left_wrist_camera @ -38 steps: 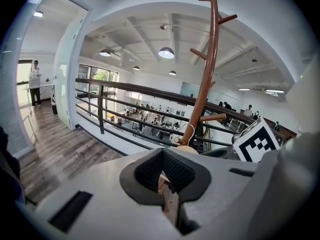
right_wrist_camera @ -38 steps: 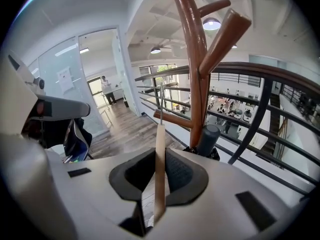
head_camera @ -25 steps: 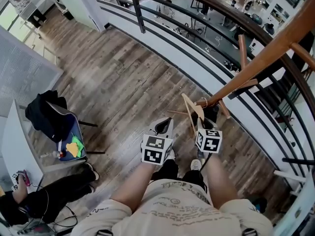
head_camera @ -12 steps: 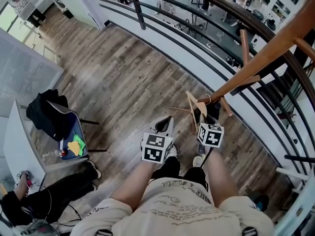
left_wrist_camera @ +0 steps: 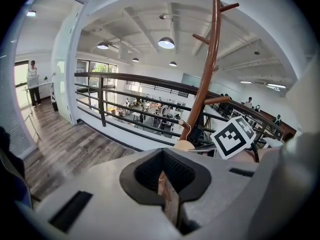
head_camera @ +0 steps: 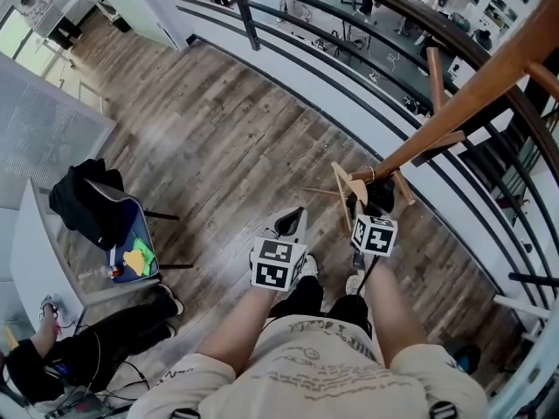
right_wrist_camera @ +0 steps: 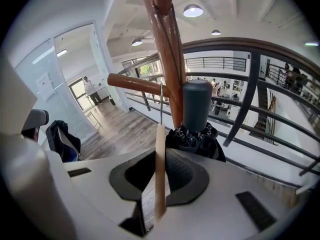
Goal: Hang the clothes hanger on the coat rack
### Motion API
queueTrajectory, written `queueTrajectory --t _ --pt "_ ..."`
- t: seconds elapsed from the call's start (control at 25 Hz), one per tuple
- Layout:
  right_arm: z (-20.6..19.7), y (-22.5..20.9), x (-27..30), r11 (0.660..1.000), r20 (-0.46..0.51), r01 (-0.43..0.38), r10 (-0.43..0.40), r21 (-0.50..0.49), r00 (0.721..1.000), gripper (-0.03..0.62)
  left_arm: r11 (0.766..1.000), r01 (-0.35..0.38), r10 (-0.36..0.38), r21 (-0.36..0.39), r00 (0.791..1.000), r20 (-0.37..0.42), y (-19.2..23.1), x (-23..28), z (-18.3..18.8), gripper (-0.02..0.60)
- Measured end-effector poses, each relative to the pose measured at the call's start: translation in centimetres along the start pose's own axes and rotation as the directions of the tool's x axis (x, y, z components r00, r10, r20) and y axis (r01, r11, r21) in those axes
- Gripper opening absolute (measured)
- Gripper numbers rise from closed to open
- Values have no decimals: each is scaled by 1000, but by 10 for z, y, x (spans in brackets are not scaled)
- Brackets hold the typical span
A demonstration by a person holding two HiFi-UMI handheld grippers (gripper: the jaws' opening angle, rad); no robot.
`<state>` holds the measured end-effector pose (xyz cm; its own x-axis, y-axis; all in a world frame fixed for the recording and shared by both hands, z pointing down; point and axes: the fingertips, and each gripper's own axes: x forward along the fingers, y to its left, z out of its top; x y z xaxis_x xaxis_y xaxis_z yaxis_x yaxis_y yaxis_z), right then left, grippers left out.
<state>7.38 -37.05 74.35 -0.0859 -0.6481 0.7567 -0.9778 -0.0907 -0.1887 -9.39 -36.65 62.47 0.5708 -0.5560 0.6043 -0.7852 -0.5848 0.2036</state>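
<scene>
A pale wooden clothes hanger point(right_wrist_camera: 160, 174) stands edge-on between the jaws of my right gripper point(right_wrist_camera: 159, 189), which is shut on it. Its thin metal hook point(right_wrist_camera: 161, 104) rises to a side peg point(right_wrist_camera: 135, 81) of the brown wooden coat rack point(right_wrist_camera: 167, 49); whether it rests on the peg I cannot tell. In the head view the hanger point(head_camera: 343, 184) sits just left of the rack's pole point(head_camera: 419, 147), ahead of the right gripper point(head_camera: 362, 206). My left gripper point(head_camera: 292, 222) hangs lower left of it, shut and empty point(left_wrist_camera: 167, 194).
A dark folded umbrella with a grey handle point(right_wrist_camera: 196, 111) hangs on the rack right behind the hanger. A black metal railing point(head_camera: 349, 68) runs behind the rack. A chair with a black jacket point(head_camera: 87, 203) and a seated person's legs point(head_camera: 96, 343) are at left.
My right gripper has carried the hanger slightly right and forward, closer to the rack's pole. The left gripper has barely moved.
</scene>
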Motion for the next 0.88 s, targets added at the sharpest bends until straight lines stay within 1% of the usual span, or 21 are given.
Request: queueTrajectory --t 0.16,0.56,0.68,0.88 --pt "-2 -6 2 1000 -2 11 -10 4 1000 51 1000 -2 2 -2 1000 -8 -1 2 -3 5" --pt "-4 -15 9 997 -4 76 -76 -29 997 53 1000 -3 3 1 1000 -10 -7 5 -3 5" --pt "-5 -17 8 994 -6 107 -107 -40 994 60 1000 -5 5 5 1000 -3 -6 1 0 5" --pt "-6 -16 4 993 -5 114 -114 -32 993 69 1000 -10 10 9 1000 13 -6 -4 6 5"
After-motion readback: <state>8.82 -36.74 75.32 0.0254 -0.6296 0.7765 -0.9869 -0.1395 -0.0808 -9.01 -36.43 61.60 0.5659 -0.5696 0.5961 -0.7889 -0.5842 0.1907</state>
